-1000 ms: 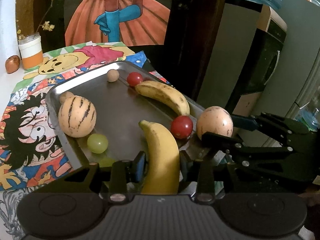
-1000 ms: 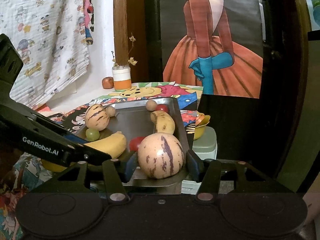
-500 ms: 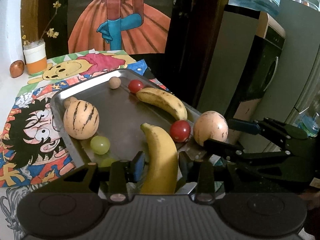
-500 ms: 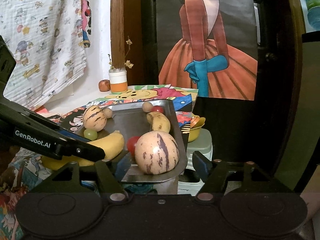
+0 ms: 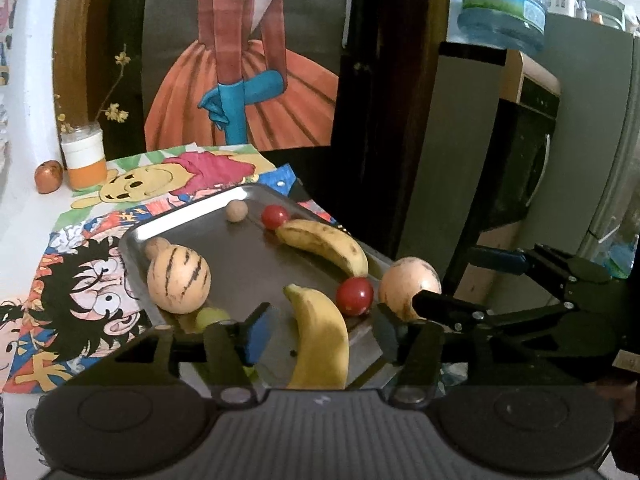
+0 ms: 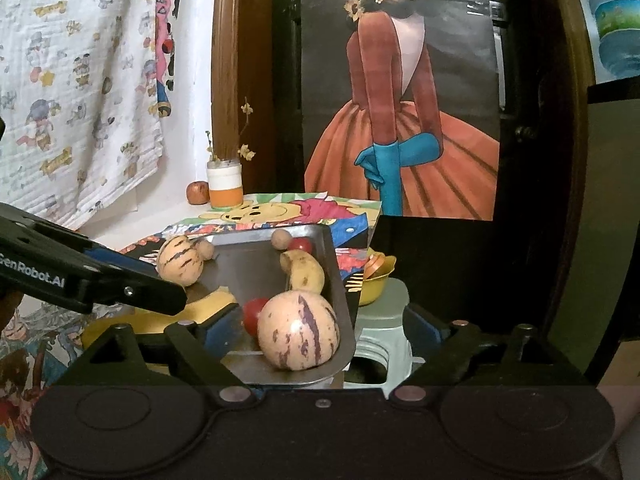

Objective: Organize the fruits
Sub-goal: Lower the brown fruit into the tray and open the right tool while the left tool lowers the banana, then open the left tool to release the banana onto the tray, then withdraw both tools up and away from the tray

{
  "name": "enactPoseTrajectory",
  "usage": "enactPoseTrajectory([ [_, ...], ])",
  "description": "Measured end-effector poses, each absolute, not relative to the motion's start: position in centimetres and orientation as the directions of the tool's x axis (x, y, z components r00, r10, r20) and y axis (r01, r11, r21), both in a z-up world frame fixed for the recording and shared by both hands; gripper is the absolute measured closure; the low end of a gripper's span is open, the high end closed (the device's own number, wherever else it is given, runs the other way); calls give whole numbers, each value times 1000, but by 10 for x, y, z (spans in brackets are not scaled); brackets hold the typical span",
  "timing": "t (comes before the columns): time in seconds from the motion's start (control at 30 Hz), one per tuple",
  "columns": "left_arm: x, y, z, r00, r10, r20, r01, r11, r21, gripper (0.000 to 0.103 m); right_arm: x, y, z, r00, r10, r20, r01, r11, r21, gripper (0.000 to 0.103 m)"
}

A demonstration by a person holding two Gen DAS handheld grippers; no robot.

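A steel tray [image 5: 248, 264] [image 6: 248, 268] holds the fruit. In the left wrist view my left gripper [image 5: 320, 332] straddles the near banana [image 5: 320, 344]; its jaws are opening and neither pad touches the fruit. In the right wrist view my right gripper [image 6: 320, 324] stands around a striped melon [image 6: 298, 332] [image 5: 408, 284] at the tray's near right corner, jaws opening with gaps on both sides. Another striped melon [image 5: 178, 278], a second banana [image 5: 324, 244], two red tomatoes [image 5: 354, 296] and a green grape [image 5: 212, 316] also lie on the tray.
The tray rests on a cartoon-print cloth [image 5: 80, 300] and overhangs the table's right edge. A jar with an orange band [image 5: 85, 160] and a brown fruit [image 5: 48, 176] stand at the back left. Right of the tray, lower down, a yellow bowl [image 6: 374, 276] sits on a grey-green stool [image 6: 384, 320].
Both grippers' jaws have spread apart, the left off the banana and the right off the striped melon. Both fruits now lie free on the tray. The left gripper has drawn back and up slightly.
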State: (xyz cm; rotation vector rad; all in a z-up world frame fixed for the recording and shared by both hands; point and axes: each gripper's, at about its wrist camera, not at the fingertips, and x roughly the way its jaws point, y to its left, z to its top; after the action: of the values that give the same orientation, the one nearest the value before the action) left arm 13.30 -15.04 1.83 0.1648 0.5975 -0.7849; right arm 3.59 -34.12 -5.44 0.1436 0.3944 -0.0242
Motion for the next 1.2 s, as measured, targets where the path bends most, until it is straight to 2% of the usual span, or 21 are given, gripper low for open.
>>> enactPoseTrajectory([
  [0.23, 130, -141, 22, 574, -618, -537, 696, 714, -77, 25, 35, -338, -52, 928, 1, -373, 53, 990, 134, 6],
  [0.47, 130, -132, 27, 614, -604, -508, 662, 745, -86, 1, 33, -334, -50, 929, 2, -370, 51, 990, 133, 1],
  [1.2, 109, -96, 21, 786, -461, -412, 420, 887, -191, 0, 29, -327, -50, 929, 11, -370, 63, 980, 188, 1],
])
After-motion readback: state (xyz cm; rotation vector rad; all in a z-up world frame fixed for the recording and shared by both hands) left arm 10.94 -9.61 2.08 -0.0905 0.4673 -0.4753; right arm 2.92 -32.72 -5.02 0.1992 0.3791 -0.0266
